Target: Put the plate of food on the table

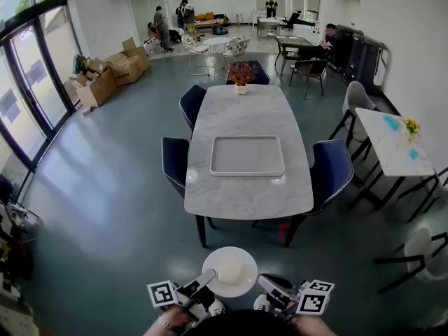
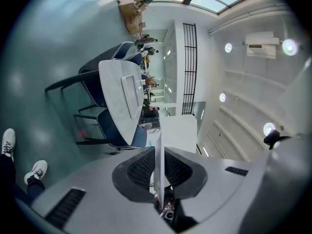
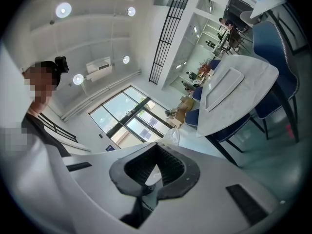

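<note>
Two hand-held grippers share the load. My left hand-held gripper is closed down narrow on the left rim of the white plate, which shows edge-on between the pads in that gripper's own view. My right hand-held gripper pinches the opposite rim in the same way. I judge that gripping both sides is what keeps the plate level while it is carried. It looks plain white from the head view, so I cannot tell what food, if any, is on it. The plate hangs over the grey floor, well short of the near edge of the surface, so the placing is not yet done. The surface is a pale marble top with an empty tray at its middle and a vase of dried flowers by the far edge. The strip between the tray and the near edge looks the easiest landing spot. Blue chairs stand along both long sides. Beyond them are cardboard boxes by the windows and a few people at the back of the room.
</note>
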The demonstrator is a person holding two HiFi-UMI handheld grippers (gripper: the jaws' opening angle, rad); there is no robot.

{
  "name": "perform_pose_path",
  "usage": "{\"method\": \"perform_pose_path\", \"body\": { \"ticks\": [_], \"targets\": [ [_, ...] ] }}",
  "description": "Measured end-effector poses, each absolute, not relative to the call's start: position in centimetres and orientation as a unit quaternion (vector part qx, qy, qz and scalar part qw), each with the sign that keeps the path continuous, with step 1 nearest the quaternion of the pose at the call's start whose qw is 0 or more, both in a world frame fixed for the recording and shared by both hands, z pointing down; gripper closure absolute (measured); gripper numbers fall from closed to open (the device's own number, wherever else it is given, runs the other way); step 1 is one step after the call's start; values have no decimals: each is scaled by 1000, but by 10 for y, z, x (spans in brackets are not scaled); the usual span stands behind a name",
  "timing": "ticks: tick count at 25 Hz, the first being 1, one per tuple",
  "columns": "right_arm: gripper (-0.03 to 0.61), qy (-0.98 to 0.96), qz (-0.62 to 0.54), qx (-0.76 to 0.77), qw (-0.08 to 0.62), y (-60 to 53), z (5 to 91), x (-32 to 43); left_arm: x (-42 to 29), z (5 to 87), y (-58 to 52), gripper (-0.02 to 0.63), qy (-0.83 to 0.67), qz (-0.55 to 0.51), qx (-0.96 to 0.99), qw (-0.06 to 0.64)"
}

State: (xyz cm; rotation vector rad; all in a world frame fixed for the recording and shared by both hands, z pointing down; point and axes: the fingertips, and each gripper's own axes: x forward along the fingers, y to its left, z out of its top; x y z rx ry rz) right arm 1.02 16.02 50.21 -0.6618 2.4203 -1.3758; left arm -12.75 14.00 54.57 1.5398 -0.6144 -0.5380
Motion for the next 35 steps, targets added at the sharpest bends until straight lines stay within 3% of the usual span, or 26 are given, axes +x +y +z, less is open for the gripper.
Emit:
{"method": "perform_pose_path", "body": {
  "ticks": [35],
  "targets": [
    [568,829,-480,-252,140,173,510,-96,-238,556,146,580,-259,-244,669,652]
  ]
}}
